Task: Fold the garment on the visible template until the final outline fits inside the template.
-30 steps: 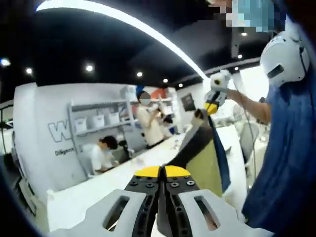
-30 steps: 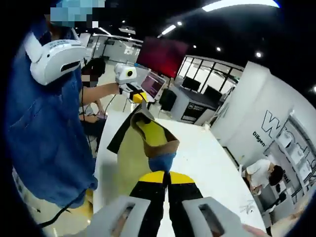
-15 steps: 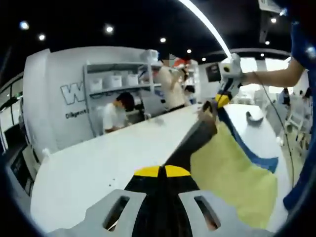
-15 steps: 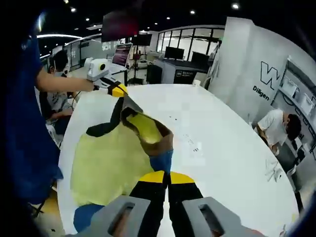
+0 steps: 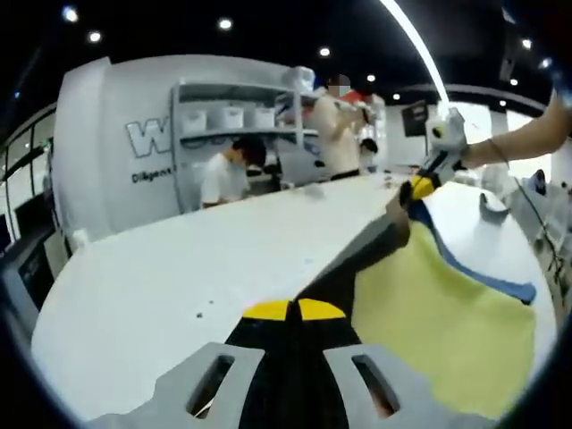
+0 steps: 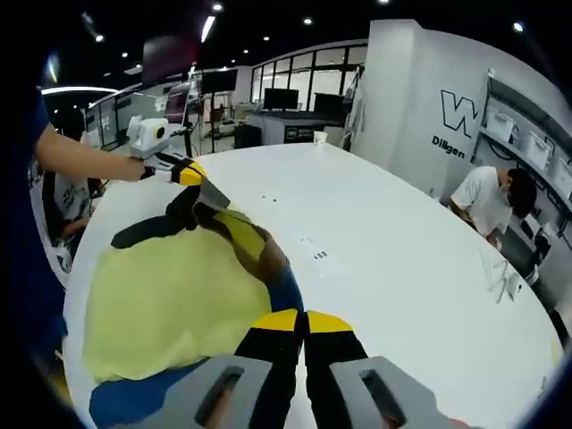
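Broadly, the white table (image 6: pixel 420 268) lies bare beyond the garment (image 6: pixel 170 299), whose yellow spread hangs near the table's edge. Left gripper (image 5: pixel 295 310) and right gripper (image 6: pixel 302 322) each pinch its stretched top edge.

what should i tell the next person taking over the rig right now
Left gripper: fingers shut on one end of the garment's top edge.
Right gripper: fingers shut on the other end of that edge; it also appears in the left gripper view.
Garment: yellow with dark and blue trim, stretched between the two grippers, its lower part draped on the white table near the person's side.
Template: not identifiable in either view.
Done: garment picked up by one edge and spread out.
Left: lay it flat, find the template, make all folds.
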{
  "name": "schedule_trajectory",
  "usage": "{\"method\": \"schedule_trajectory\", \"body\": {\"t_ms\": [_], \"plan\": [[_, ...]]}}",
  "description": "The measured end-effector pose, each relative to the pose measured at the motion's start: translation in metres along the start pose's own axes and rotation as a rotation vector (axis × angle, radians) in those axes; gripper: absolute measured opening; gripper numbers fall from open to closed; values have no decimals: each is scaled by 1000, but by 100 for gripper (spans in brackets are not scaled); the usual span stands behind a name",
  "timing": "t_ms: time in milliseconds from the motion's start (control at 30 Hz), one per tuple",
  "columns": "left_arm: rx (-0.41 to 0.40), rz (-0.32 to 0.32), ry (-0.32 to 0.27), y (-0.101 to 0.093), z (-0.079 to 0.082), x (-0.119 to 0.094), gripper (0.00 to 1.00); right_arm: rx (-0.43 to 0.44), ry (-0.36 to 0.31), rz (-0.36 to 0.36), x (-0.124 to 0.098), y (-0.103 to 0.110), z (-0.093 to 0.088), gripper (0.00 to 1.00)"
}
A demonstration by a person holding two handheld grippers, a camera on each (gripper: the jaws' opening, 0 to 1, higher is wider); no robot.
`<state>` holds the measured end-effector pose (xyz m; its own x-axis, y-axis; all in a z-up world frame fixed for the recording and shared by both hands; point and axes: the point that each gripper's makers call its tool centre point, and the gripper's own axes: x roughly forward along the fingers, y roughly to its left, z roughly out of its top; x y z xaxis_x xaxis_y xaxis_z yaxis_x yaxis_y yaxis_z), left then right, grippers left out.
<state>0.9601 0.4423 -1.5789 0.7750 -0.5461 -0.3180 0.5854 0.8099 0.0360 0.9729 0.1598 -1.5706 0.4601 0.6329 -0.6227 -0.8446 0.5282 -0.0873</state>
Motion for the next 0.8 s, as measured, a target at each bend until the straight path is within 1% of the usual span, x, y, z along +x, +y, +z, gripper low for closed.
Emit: {"method": "schedule_trajectory", "body": {"t_ms": [67,133,167,200,233,267,300,333,367,400,433,467,500,533,567,600,633,667,700,733,767,800], "plan": [[-19,8,24,1,-8,7,0,24,6,-5,7,-5,-6,0],[-25,10,40,-1,-12,10,0,38,14,-9,13,-7,-11,0],[-23,20,56,1,-19,15,0,51,21,-16,19,-11,-16,0],[-24,27,66,2,-23,17,0,66,30,-32,23,-14,-21,0],[-41,25,74,5,-27,21,1,74,32,-61,27,-22,-25,0],[-69,24,80,7,-31,22,4,83,26,-111,27,-31,-29,3],[-74,37,85,9,-32,22,7,111,14,-126,27,-34,-31,13],[-80,49,90,12,-33,22,14,138,1,-140,26,-37,-33,29],[-81,56,93,13,-33,22,20,141,-2,-145,26,-38,-34,35],[-75,72,93,17,-34,20,24,143,-5,-149,25,-40,-34,32],[-70,89,94,21,-34,19,28,151,1,-182,18,-47,-41,25],[-62,88,90,21,-31,14,28,166,-16,-173,13,-45,-42,20],[-55,88,86,20,-28,10,28,191,-32,-165,10,-35,-38,19],[-53,85,86,18,-26,8,28,190,-43,-174,3,-36,-41,22],[-45,78,81,15,-22,3,28,187,-48,-176,1,-36,-41,25],[-42,75,77,16,-22,2,29,185,-53,-179,-2,-35,-41,28],[-36,73,52,14,-16,-5,30,190,-67,-182,-9,-35,-46,29],[-37,72,48,14,-15,-7,31,191,-80,-180,-13,-31,-46,28],[-41,68,32,11,-12,-14,31,199,-93,-179,-23,-22,-49,28],[-37,69,27,8,-10,-17,31,199,-100,-182,-28,-18,-51,28],[-32,61,19,2,-7,-22,31,198,-105,-183,-30,-16,-52,29],[-27,54,10,-4,-4,-26,31,204,-118,-181,-39,-2,-56,30]]}}
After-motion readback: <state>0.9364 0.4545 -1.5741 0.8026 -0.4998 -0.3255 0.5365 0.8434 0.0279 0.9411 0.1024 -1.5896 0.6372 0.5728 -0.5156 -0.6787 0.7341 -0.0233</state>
